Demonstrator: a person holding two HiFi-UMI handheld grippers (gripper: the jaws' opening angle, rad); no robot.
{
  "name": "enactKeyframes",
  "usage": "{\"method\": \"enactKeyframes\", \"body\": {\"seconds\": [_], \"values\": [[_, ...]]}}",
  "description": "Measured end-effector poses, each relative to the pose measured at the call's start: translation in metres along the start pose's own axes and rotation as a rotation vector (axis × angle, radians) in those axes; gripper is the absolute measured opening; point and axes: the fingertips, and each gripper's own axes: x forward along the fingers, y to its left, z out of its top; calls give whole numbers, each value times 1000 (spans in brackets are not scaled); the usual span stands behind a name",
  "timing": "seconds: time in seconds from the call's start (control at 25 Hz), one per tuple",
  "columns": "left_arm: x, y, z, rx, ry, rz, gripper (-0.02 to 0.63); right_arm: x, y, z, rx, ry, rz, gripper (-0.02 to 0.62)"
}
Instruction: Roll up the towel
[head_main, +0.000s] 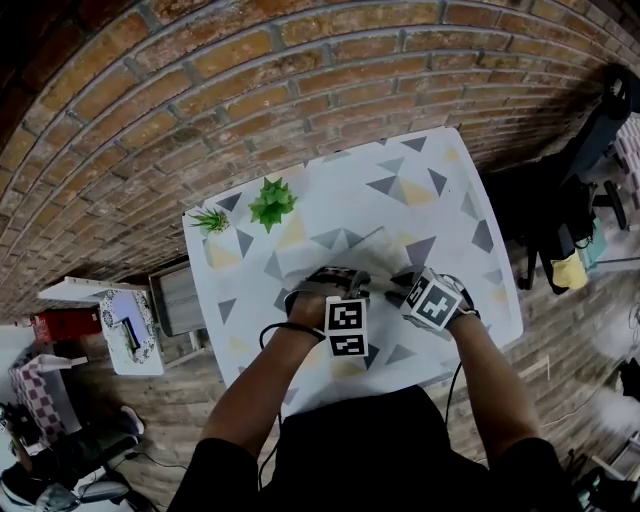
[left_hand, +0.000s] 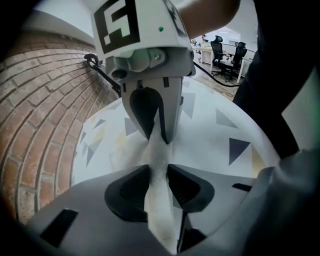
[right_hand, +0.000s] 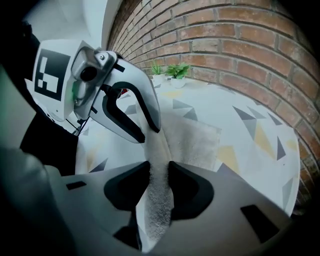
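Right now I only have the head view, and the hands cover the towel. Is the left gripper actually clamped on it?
Observer: Yes. The left gripper view shows the left gripper with its jaws closed on a raised fold of the towel.
Operator: And the right one?
Observer: In the right gripper view, the right gripper has its jaws pinched on that same fold, close beside the left one.
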Motion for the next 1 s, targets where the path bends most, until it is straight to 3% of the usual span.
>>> {"method": "enactKeyframes", "body": {"seconds": [0.16, 0.32, 0.44, 0.6, 0.76, 1.0], "values": [[6, 6, -1, -34, 0, -13, 133, -15, -10, 6, -32, -43, -116, 176], [10, 13, -2, -95, -11, -38, 133, -32, 0, 22, -88, -139, -162, 150], [11, 18, -3, -144, -22, -60, 133, -26, 13, 17, -145, -107, -140, 126], [13, 22, -4, -197, -33, -72, 133, -11, 7, 5, -187, -43, -176, 155], [6, 27, -4, -163, -19, 2, 133, -2, -5, 3, -199, -14, -194, 183], [-7, 23, 10, -84, -45, 47, 135, 5, -14, 2, -247, 12, -208, 202]]}}
